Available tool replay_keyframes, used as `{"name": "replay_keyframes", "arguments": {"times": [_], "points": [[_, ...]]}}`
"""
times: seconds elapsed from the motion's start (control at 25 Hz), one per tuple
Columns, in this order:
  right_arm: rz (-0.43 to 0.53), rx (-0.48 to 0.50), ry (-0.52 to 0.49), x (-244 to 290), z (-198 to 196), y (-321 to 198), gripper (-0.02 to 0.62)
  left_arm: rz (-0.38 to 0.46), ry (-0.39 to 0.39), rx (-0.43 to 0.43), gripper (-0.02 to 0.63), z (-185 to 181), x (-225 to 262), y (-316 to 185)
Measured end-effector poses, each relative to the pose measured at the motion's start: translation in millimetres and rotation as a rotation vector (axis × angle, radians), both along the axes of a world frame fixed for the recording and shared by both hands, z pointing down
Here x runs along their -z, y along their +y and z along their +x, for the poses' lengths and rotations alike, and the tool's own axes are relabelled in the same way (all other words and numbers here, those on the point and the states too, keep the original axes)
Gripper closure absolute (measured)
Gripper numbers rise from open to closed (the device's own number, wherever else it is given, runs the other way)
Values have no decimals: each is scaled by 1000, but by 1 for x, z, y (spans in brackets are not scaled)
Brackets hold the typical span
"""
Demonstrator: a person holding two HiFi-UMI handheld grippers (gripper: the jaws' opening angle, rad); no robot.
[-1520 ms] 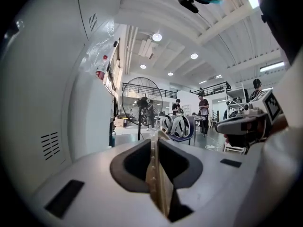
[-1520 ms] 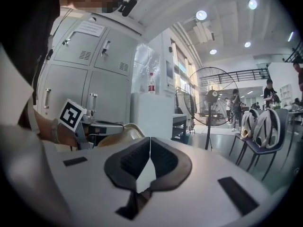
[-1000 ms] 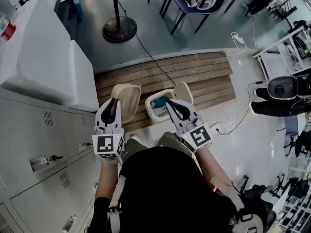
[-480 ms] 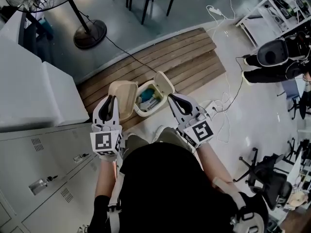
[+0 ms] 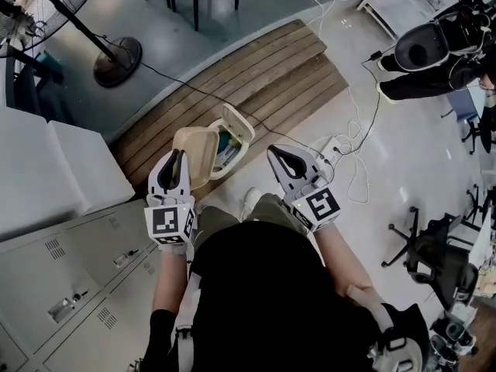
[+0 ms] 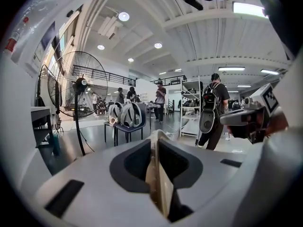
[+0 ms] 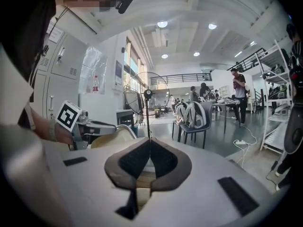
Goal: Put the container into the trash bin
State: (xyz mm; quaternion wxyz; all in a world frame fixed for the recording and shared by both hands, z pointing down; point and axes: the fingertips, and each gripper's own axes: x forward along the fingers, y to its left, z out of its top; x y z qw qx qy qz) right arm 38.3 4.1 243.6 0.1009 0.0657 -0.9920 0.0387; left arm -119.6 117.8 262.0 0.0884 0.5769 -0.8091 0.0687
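Nearly at the bin: the carrying step is in hand.
Left tool point(image 5: 180, 163) is clenched on the rim of the beige plastic container point(image 5: 199, 149); right tool point(image 5: 275, 155) is closed, empty. The cream, open-lidded trash bin point(image 5: 235, 127) stands just ahead; next, probably, lower and release.

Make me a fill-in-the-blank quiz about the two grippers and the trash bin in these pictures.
1. The beige container is clamped in the fingers of the ___.
2. The right gripper has its fingers shut on ___.
3. The trash bin stands on the wooden platform with its lid ___.
Missing words: left gripper; nothing; open.
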Motion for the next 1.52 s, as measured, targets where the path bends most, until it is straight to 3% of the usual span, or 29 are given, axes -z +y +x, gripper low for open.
{"name": "replay_keyframes", "arguments": {"times": [0.24, 0.36, 0.64, 1.24, 1.52], "points": [[-33, -40, 57, -13, 31, -27, 580, -60, -1, -42, 552, 25, -19, -34], [-43, -46, 21, -24, 43, -35, 580, -92, -6, -58, 552, 31, -31, -44], [-69, -80, 62, -44, 57, -46, 580, -162, 10, -101, 552, 38, -62, -61], [-120, -180, 182, -86, 41, -49, 580, -279, 88, -267, 552, 25, -145, -96], [-132, -227, 229, -98, 34, -49, 580, -344, 134, -306, 552, 11, -189, -106]]}}
